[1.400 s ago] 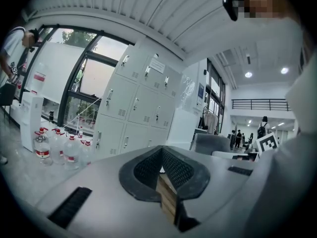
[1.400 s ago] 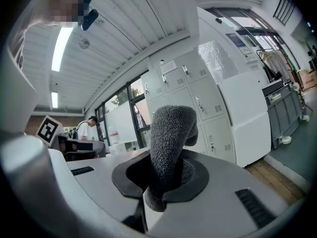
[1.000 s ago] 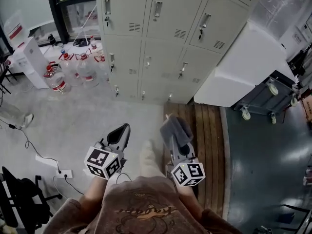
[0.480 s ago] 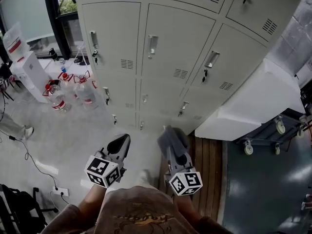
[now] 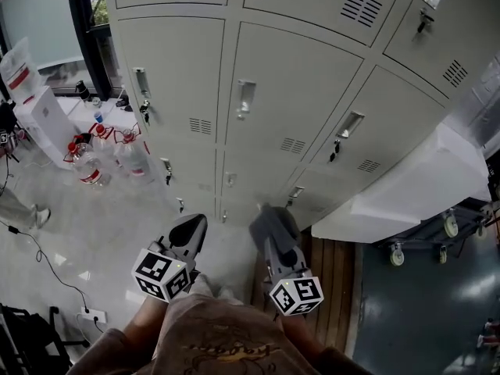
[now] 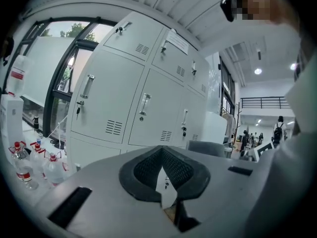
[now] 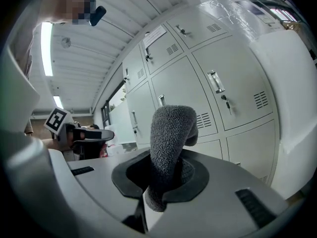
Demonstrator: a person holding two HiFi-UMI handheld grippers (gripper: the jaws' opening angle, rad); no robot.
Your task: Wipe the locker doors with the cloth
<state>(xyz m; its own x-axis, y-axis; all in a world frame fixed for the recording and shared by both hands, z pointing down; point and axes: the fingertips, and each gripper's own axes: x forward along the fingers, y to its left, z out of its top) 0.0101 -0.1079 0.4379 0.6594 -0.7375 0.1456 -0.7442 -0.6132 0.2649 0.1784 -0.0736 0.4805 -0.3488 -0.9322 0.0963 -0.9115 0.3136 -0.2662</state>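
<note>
A bank of pale grey locker doors [image 5: 289, 108] with metal handles and vent slots fills the upper head view; it also shows in the left gripper view [image 6: 129, 108] and the right gripper view [image 7: 198, 88]. My right gripper [image 5: 271, 226] is shut on a grey cloth [image 7: 168, 143], whose folded end sticks up past the jaws [image 5: 269, 219]. It sits a short way in front of the lower lockers, not touching them. My left gripper [image 5: 187, 231] is shut with nothing in it, level with the right one and to its left.
Several water bottles [image 5: 98, 158] stand on the floor at the left by a window. A white cabinet [image 5: 406, 194] juts out at the right of the lockers, with a wheeled trolley [image 5: 437, 233] beyond. Wooden boards [image 5: 328, 276] lie under the right gripper. A power strip [image 5: 92, 316] lies at lower left.
The view has closed in on the lockers, which now loom larger and higher. Both grippers keep their pose, and the cloth stays clamped in the right one.
</note>
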